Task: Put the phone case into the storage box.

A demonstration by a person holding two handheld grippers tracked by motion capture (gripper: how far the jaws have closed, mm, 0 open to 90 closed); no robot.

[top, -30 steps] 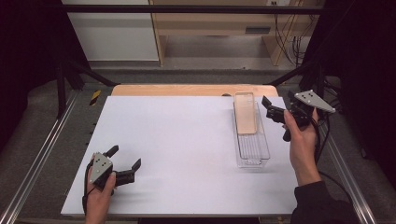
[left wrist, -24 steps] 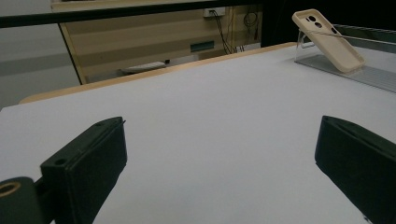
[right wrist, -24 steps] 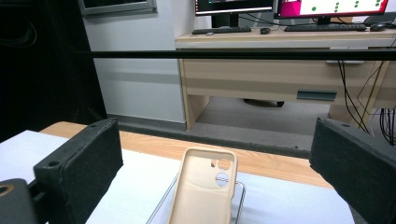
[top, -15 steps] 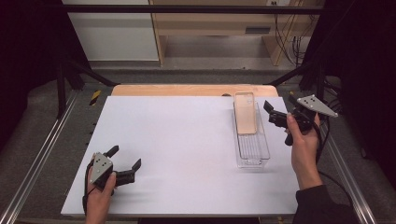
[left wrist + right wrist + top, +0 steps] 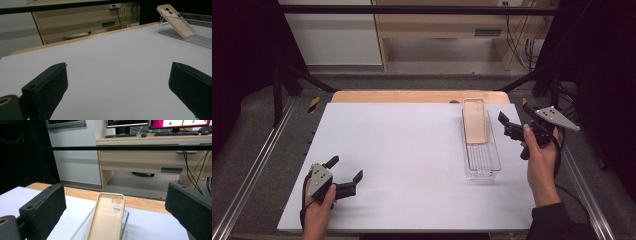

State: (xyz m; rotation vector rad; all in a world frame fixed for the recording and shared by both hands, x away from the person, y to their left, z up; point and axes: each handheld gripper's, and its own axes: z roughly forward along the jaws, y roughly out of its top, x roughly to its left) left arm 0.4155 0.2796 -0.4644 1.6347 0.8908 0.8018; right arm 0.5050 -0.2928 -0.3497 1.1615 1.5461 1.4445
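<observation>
The left hand (image 5: 318, 207) comes in from the near edge and holds the left gripper (image 5: 346, 175) low, its jaws spread wide apart with nothing between them. The right hand (image 5: 539, 155) (forearm in a dark sleeve) holds the right gripper (image 5: 506, 126) raised at the far right, jaws likewise wide apart and empty

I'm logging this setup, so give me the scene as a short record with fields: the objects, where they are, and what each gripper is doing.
surface: white table
container: clear tray, right side of the table
item: beige phone case, leaning tilted in the tray's far end
left gripper: open, holds nothing, near front left corner
right gripper: open, holds nothing, just right of the tray, pointed at the case
contact with case: none
</observation>
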